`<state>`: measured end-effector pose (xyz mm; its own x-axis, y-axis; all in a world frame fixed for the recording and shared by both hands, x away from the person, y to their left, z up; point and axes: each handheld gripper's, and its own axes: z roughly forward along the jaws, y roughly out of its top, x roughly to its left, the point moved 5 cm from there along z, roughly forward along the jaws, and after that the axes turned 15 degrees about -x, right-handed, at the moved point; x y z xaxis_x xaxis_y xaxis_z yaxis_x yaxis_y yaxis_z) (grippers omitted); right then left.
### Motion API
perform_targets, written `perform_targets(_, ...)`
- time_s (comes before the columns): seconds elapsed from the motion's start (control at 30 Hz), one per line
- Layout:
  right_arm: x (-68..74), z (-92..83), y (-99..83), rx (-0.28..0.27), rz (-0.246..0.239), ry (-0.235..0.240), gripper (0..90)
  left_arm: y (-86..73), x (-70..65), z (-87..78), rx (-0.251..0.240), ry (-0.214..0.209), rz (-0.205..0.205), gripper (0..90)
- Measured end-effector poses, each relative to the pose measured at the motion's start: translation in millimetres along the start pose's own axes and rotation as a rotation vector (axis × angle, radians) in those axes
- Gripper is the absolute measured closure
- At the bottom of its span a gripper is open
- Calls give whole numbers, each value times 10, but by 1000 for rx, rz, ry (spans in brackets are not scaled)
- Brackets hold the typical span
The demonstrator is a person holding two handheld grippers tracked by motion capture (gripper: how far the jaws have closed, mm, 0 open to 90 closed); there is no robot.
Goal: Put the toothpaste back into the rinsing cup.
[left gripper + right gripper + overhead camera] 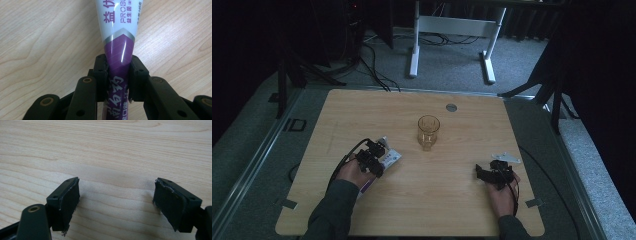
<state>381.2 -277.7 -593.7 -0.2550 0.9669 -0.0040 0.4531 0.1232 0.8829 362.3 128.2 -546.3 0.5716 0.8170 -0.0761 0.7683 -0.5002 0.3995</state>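
We are looking down on a wooden table [462, 210] with a clear amber glass [428, 131] standing upright near its middle, and we are taking that glass as our landmark. Nearer to the person than the glass and off to its left, the left gripper [373, 159] is clamping a white and purple tube [388, 159] that is lying on the tabletop. In the left gripper view we are seeing the jaws pressing on both sides of the tube [117, 50] at its purple part, with the white printed part running away from the camera over the wood. The left hand [352, 172] is wrapping round the gripper's body, and a dark sleeve [332, 212] is coming in from the bottom edge. Nearer to the person than the glass and off to its right, well apart from it, the right gripper [484, 172] is resting low over bare wood in the right hand [501, 192]. In the right gripper view its jaws are standing wide apart with nothing between them, the pads [68, 200] looking worn at the edges. Beyond the glass, a small grey disc [451, 107] is sitting flush in the table near its far edge.
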Motion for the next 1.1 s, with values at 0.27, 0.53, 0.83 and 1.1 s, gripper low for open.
perform_targets(0.27,-1,0,0,0,-1,0,209,13,45,-62,-26,1,-28,719)
perform_targets(0.53,-1,0,0,0,-1,0,210,70,71,-132,-71,1,-51,719)
perform_targets(0.83,0,0,0,0,0,0,210,121,86,-213,-118,9,-64,718)
perform_targets(1.1,0,0,0,0,0,0,209,159,88,-255,-151,15,-75,718)
